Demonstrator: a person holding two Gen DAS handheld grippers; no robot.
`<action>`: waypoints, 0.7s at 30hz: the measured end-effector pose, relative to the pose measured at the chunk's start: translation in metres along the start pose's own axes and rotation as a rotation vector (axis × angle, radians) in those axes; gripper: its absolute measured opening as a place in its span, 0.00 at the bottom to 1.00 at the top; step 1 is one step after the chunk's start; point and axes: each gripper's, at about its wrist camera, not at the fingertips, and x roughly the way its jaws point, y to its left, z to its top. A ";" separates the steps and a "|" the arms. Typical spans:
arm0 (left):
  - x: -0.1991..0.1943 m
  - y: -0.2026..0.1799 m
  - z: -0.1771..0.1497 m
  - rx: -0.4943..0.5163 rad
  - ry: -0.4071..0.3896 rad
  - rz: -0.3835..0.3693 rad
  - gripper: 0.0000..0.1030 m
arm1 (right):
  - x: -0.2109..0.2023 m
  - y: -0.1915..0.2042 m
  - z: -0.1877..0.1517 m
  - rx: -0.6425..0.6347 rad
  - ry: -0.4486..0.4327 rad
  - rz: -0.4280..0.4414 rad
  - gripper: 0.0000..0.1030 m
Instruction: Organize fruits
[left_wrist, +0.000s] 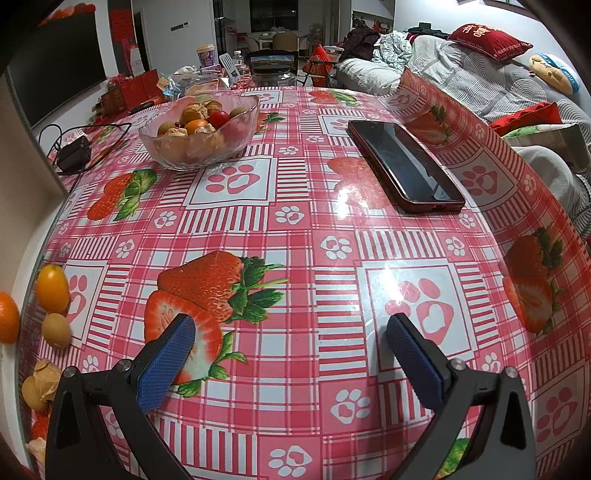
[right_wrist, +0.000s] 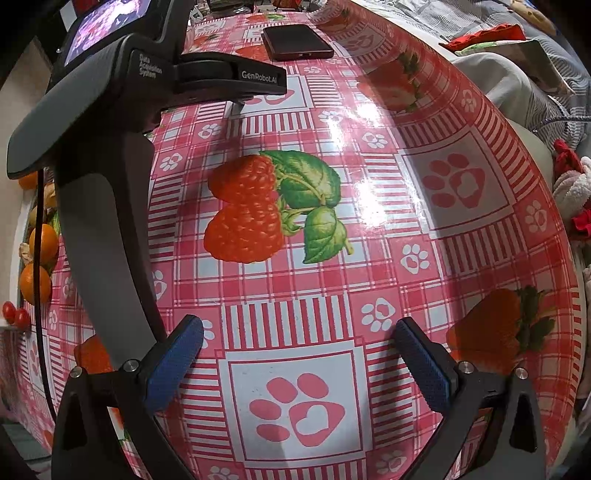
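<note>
A glass bowl (left_wrist: 236, 122) holding several fruits stands on the far left of the table. Loose fruits lie along the left edge: a kumquat (left_wrist: 52, 288), a tan round fruit (left_wrist: 56, 330), an orange (left_wrist: 7, 317) and a husked fruit (left_wrist: 38, 384). My left gripper (left_wrist: 290, 326) hangs open over the printed cloth, nothing between its blue pads. My right gripper (right_wrist: 297, 330) is open too, over a paw print. In the right wrist view, oranges (right_wrist: 43, 240) and small red tomatoes (right_wrist: 14, 314) sit at the left edge, behind the left gripper's body (right_wrist: 107, 158).
A dark phone (left_wrist: 404, 164) lies on the pink checked tablecloth (left_wrist: 295, 229) to the right of the bowl. A black charger with cable (left_wrist: 74, 151) rests at the far left. Jars and boxes crowd the table's far end; a sofa with cushions (left_wrist: 487, 40) lies right.
</note>
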 end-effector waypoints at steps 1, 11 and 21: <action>0.000 0.000 0.000 0.000 0.000 0.000 1.00 | 0.000 0.000 0.000 0.000 0.001 0.000 1.00; 0.000 0.000 0.000 0.000 0.000 0.000 1.00 | 0.000 0.000 0.001 -0.004 0.005 -0.021 1.00; 0.000 0.000 0.000 0.000 0.000 0.000 1.00 | 0.000 0.000 0.000 -0.002 0.001 -0.010 1.00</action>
